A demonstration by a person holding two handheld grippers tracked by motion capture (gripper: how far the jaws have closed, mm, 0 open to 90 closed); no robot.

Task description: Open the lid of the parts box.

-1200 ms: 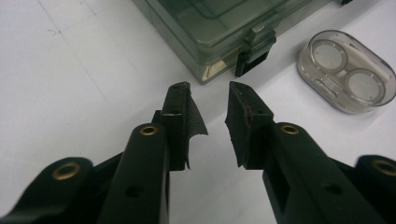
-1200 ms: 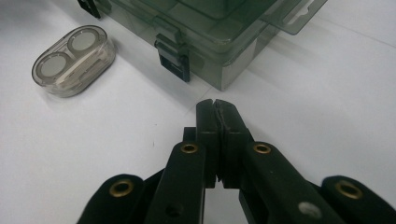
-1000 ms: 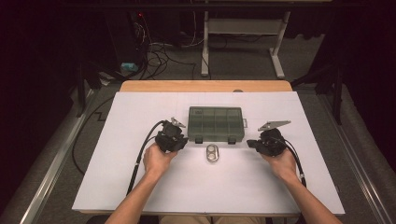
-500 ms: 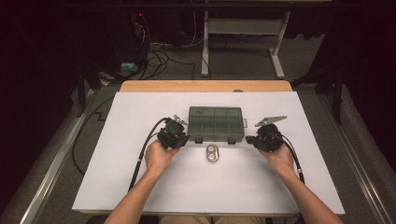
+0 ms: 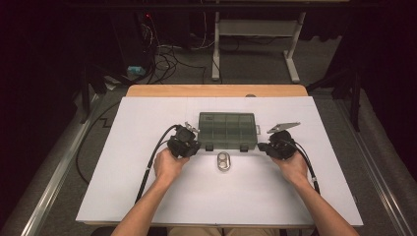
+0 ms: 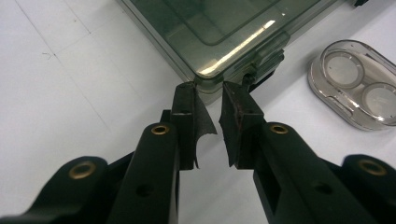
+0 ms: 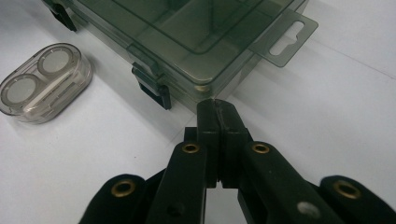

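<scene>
Left gripper point(image 6: 208, 123): jaws standing slightly apart, nothing between them, tips sitting at the box's near-left corner.
Right gripper point(image 7: 218, 122): jaws pressed together, empty, tips nosing the box's near-right corner.
Box point(image 5: 227, 130): lying between both grippers, long axis running left-right, lid closed, latches facing the person.
Nearer hand: both about equal.
Small clear case point(image 5: 224, 161): lying just in front of the box.
Surface: white table point(image 5: 147, 118); dark room behind the box.
</scene>
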